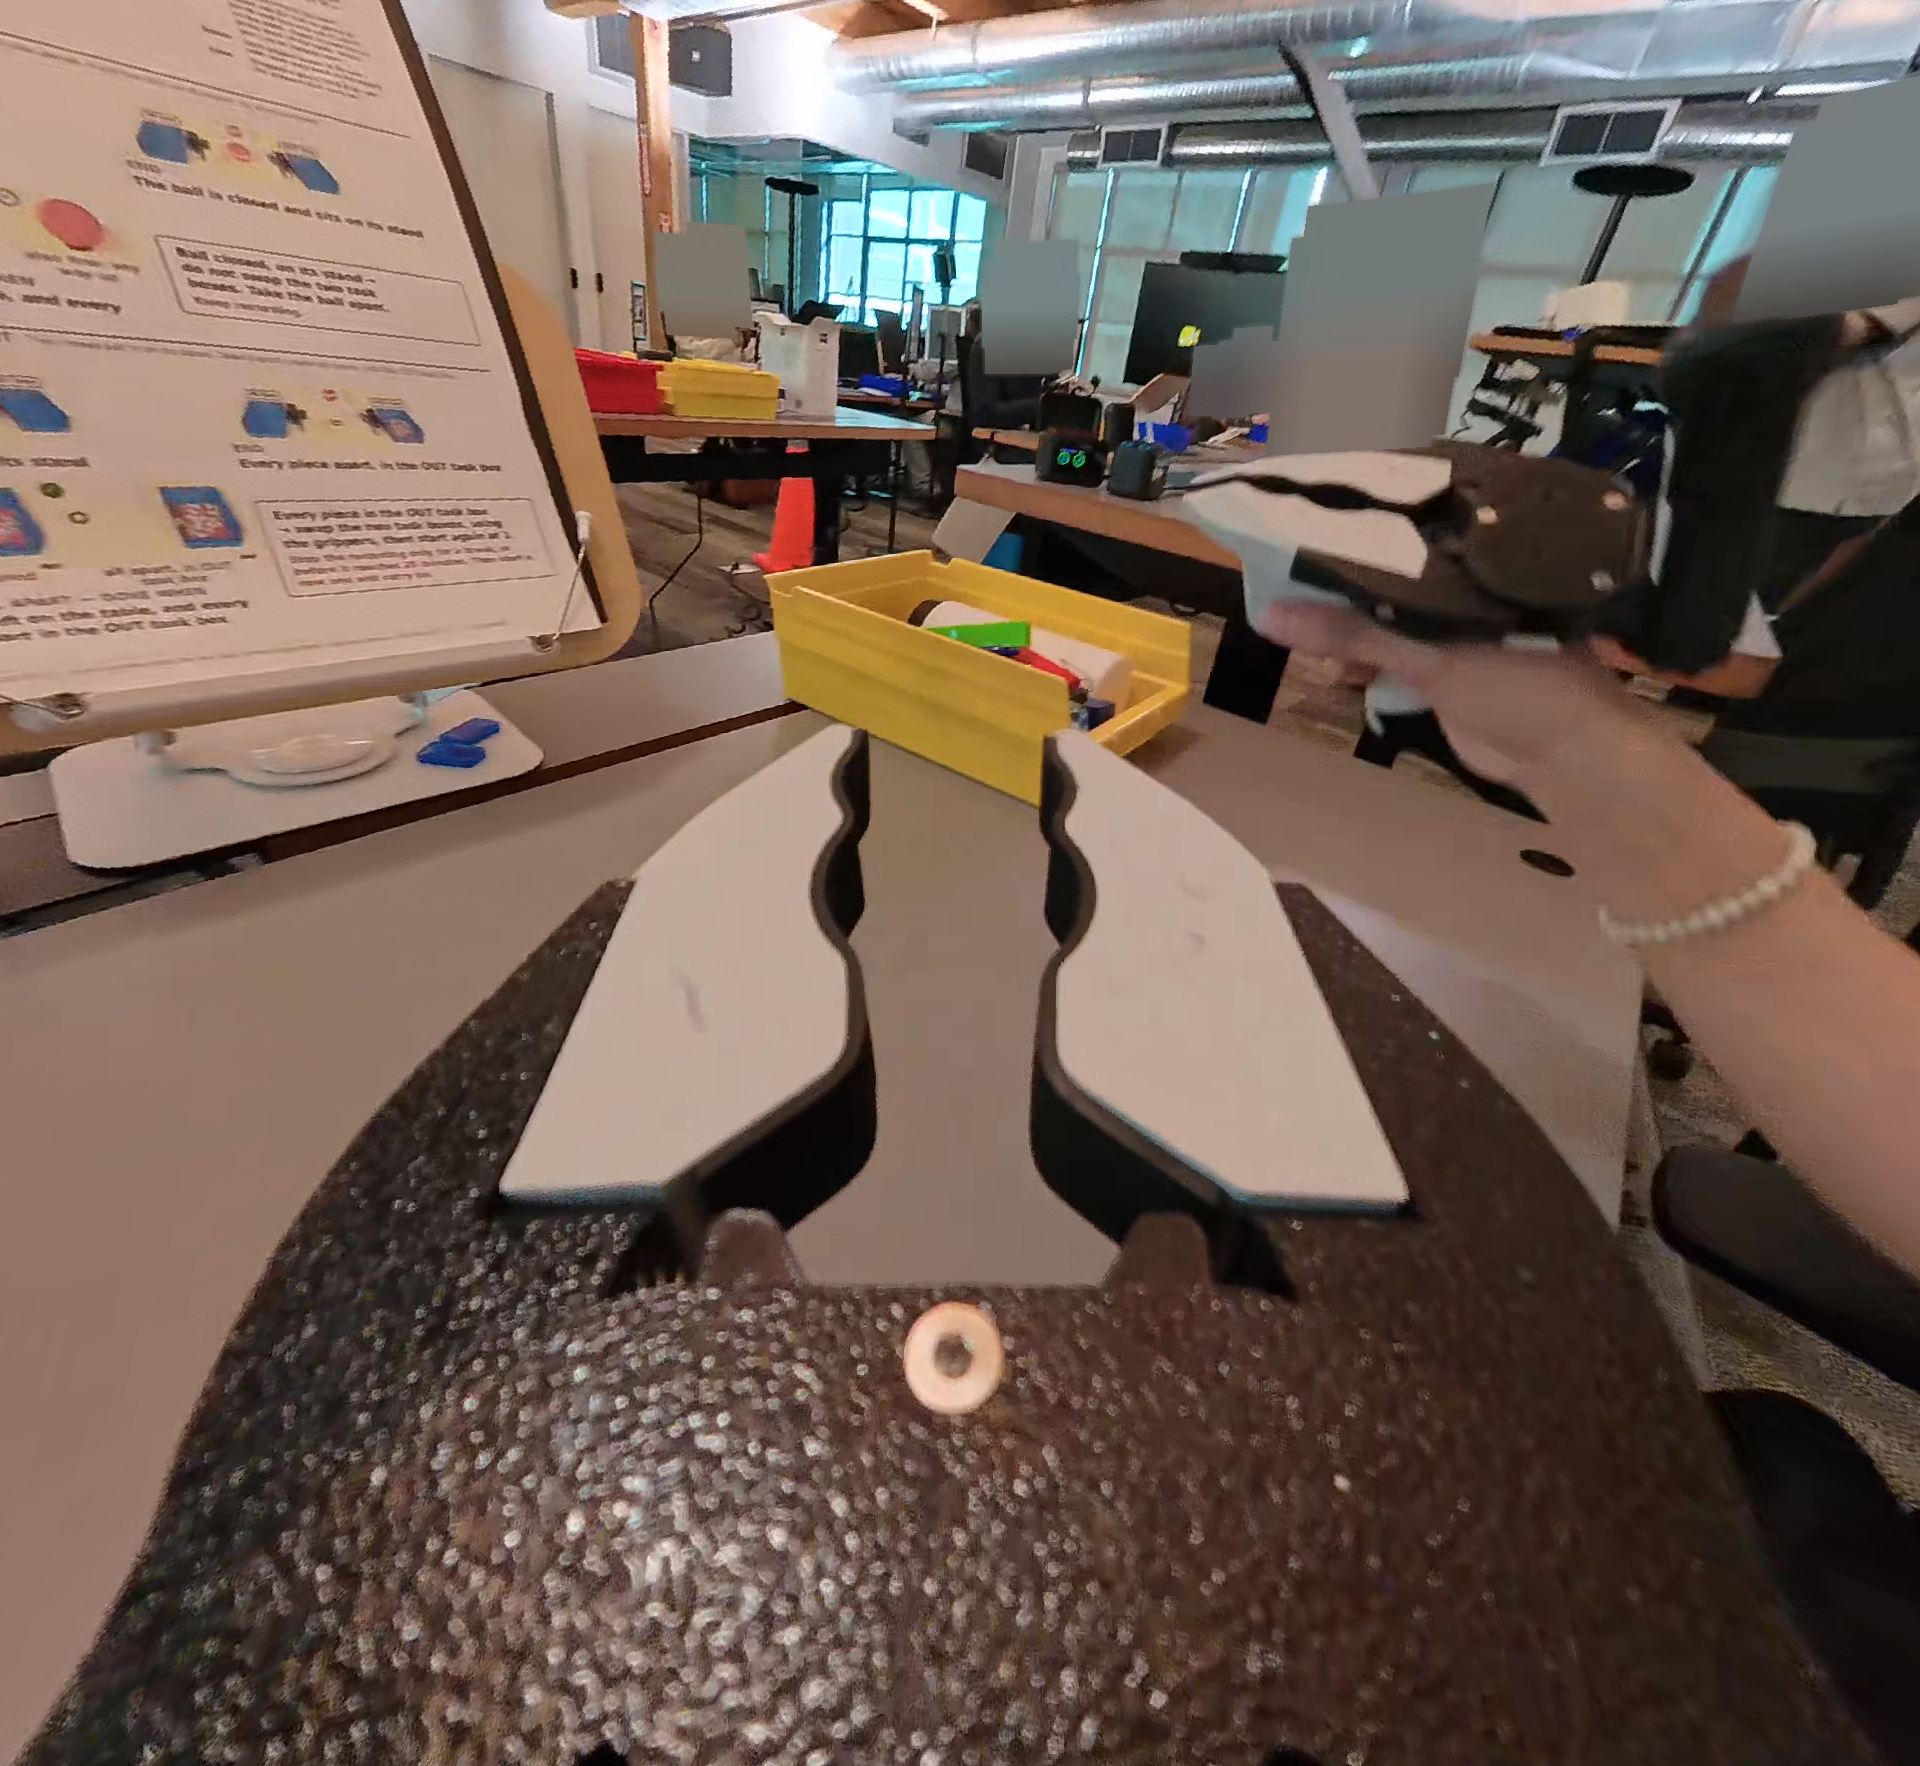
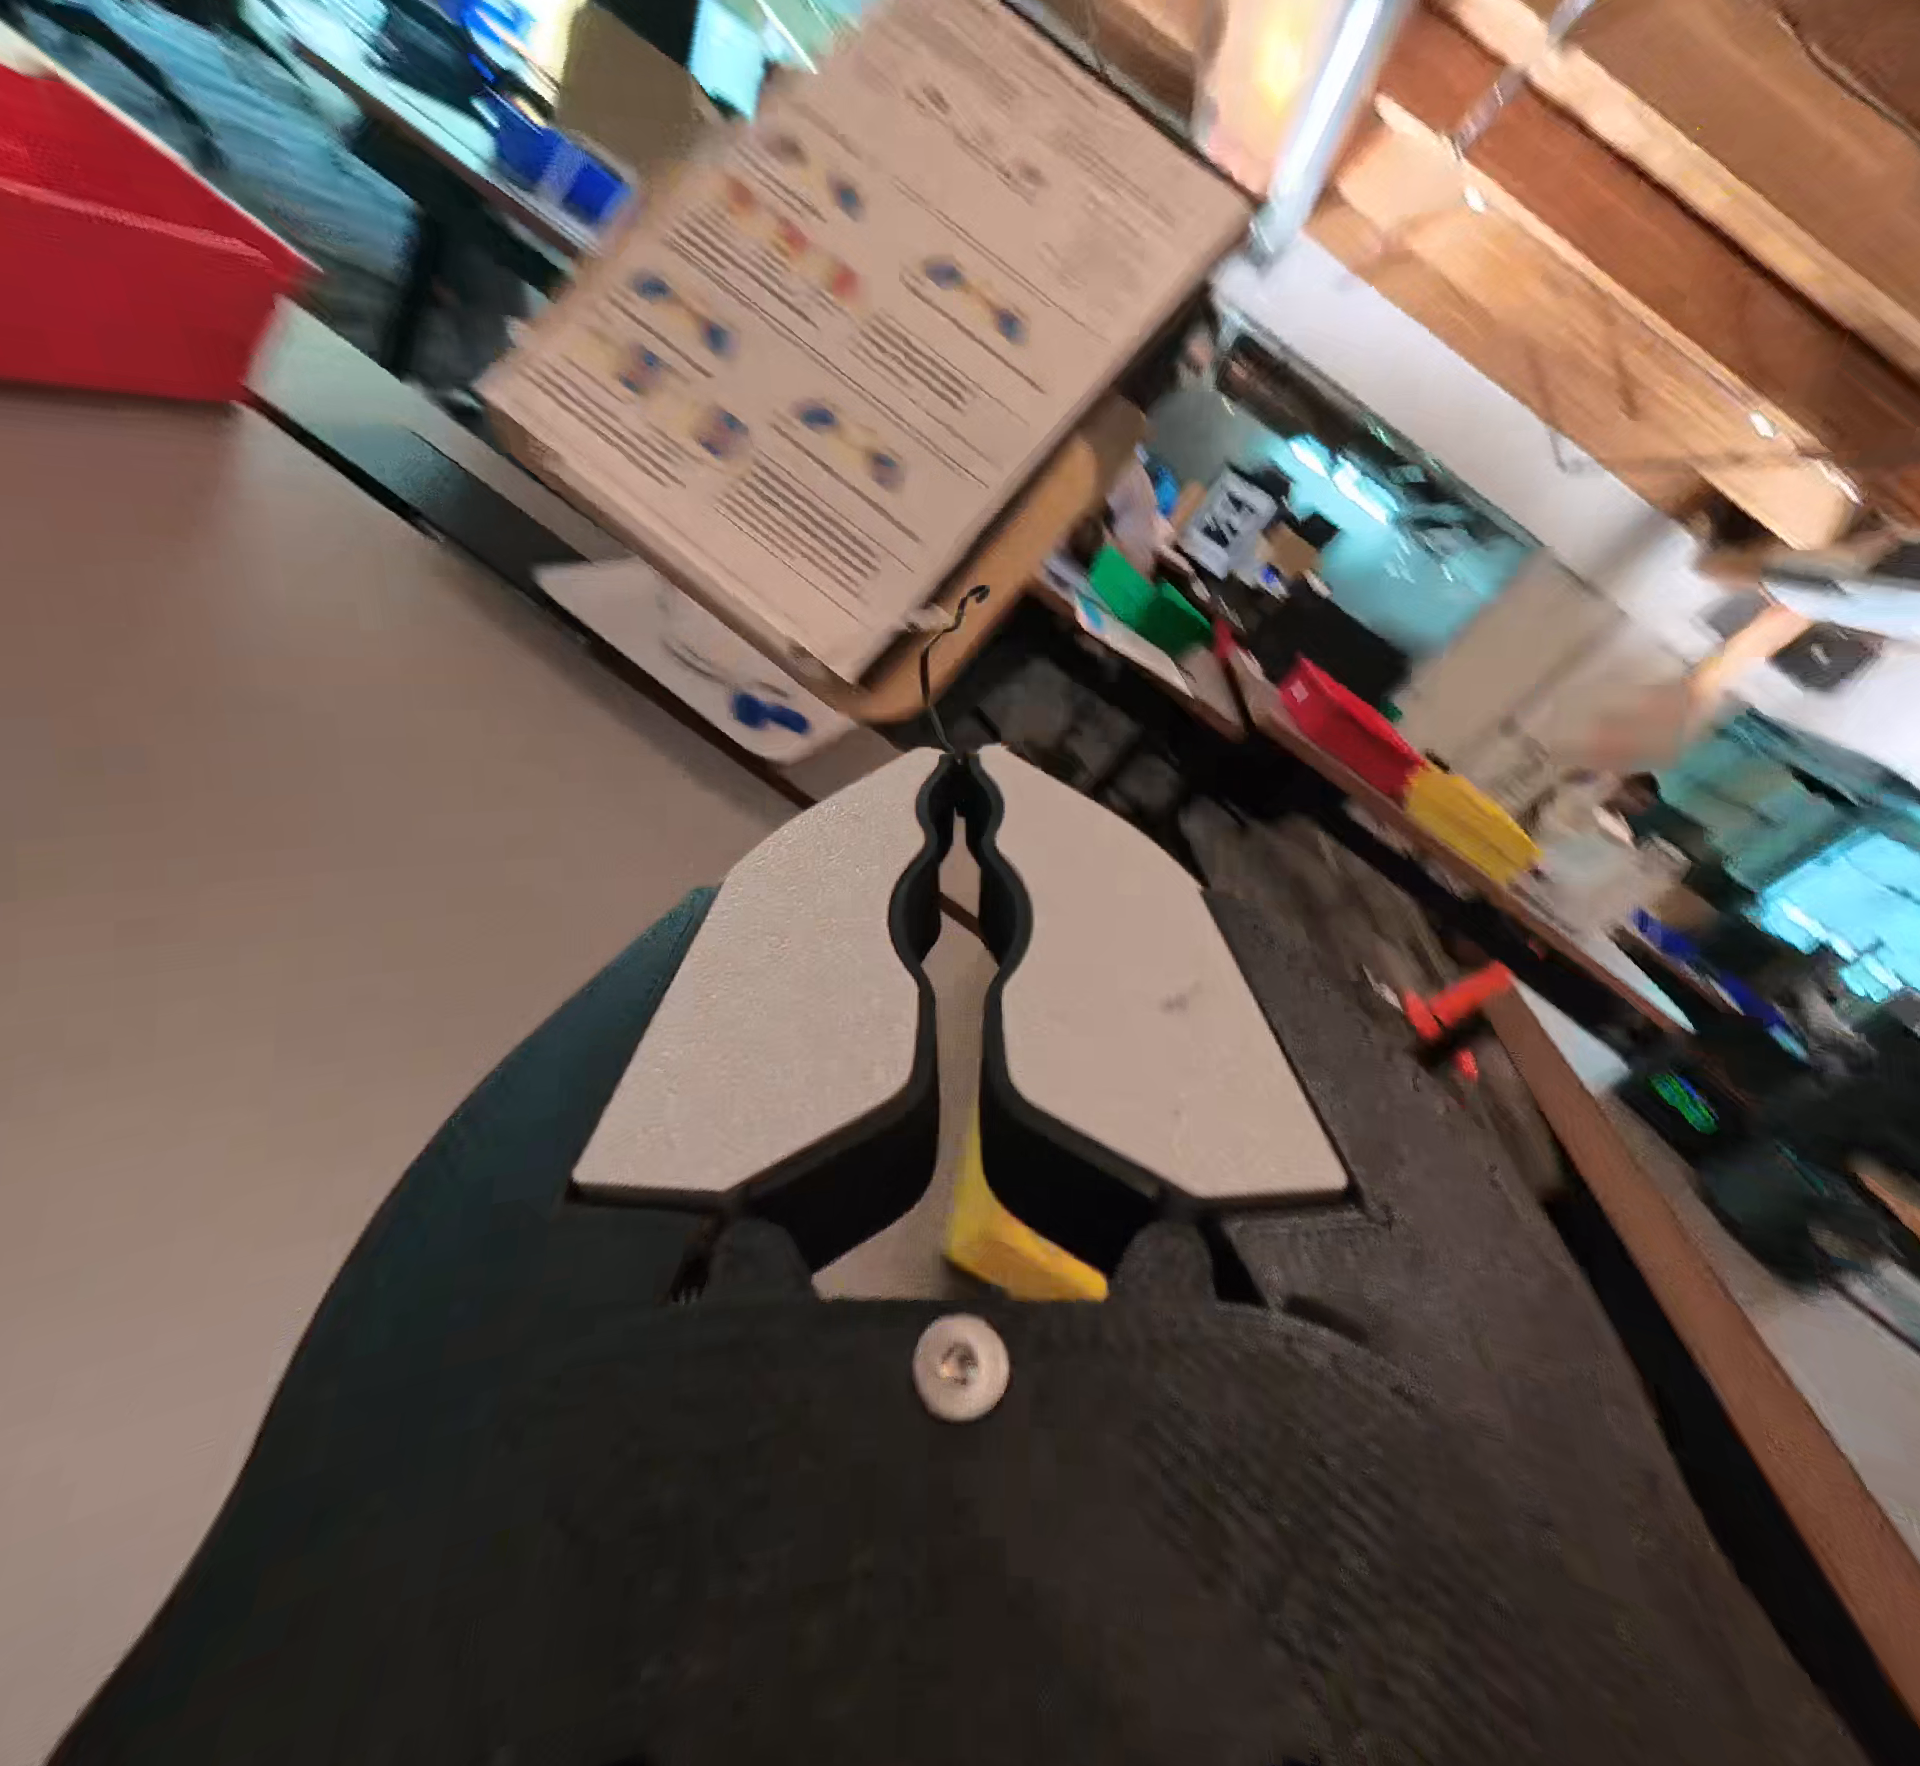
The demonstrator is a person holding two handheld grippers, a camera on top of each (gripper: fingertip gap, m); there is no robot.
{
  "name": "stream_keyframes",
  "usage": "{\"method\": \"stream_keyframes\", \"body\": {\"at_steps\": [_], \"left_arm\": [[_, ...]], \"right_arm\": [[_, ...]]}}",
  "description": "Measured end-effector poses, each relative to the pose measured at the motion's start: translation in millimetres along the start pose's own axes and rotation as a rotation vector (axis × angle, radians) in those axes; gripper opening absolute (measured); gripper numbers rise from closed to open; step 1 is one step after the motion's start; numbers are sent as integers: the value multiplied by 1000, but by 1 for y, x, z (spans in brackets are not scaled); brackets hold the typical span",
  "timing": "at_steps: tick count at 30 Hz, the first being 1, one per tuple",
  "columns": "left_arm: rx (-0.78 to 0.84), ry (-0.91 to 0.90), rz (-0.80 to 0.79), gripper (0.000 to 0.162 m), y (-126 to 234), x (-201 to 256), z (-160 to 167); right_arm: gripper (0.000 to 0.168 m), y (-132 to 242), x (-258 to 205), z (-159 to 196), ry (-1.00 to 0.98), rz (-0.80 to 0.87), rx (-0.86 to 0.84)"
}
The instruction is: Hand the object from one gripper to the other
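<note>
My left claw hangs over the grey tabletop with its fingers spread wide and nothing between them. Just past the fingertips sits a yellow bin near the far edge of the tabletop, holding a white cylinder, a green piece and red and blue bits I can't make out further. To the far left an instruction sheet on a wooden stand leans back, with small blue pieces on the white base beneath it.

On the right, a hand wearing a pearl bracelet holds my right claw raised above the tabletop, fingertips pointing left. From its own camera, tilted and blurred, the fingertips are pressed together on a thin black wire-like object that curls up out of the tips. A yellow corner shows through the gap low between the fingers. A red bin sits at far left on the tabletop.
</note>
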State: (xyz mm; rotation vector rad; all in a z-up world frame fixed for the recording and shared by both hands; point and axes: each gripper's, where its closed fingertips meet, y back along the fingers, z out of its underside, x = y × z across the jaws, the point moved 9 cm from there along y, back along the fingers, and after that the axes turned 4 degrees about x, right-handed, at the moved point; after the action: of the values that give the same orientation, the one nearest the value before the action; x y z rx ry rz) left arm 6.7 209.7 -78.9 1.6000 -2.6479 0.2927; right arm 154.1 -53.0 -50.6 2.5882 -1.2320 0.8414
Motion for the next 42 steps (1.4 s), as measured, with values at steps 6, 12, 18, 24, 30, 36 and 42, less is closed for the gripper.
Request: {"method": "stream_keyframes", "body": {"at_steps": [6,12,18,24,30,36,42], "left_arm": [[-54,22,5,28,-2,-10,7],[-86,59,-3,25,-3,-24,18],[-175,76,-22,25,-10,-33,40],[-295,-23,-37,30,-27,-23,67],[-348,35,67,54,-104,-9,68],[-563,184,139,61,-230,8,49],[-840,275,35,57,-356,6,64]], "right_arm": [[1,-45,100,84,-198,82,-262],[0,-90,117,143,-310,17,-377],[33,-111,101,176,-390,-105,-486],[46,-67,120,166,-492,-16,-439],[64,-20,111,148,-477,97,-369],[77,-10,116,141,-442,184,-323],[81,-7,118,143,-415,205,-316]]}}
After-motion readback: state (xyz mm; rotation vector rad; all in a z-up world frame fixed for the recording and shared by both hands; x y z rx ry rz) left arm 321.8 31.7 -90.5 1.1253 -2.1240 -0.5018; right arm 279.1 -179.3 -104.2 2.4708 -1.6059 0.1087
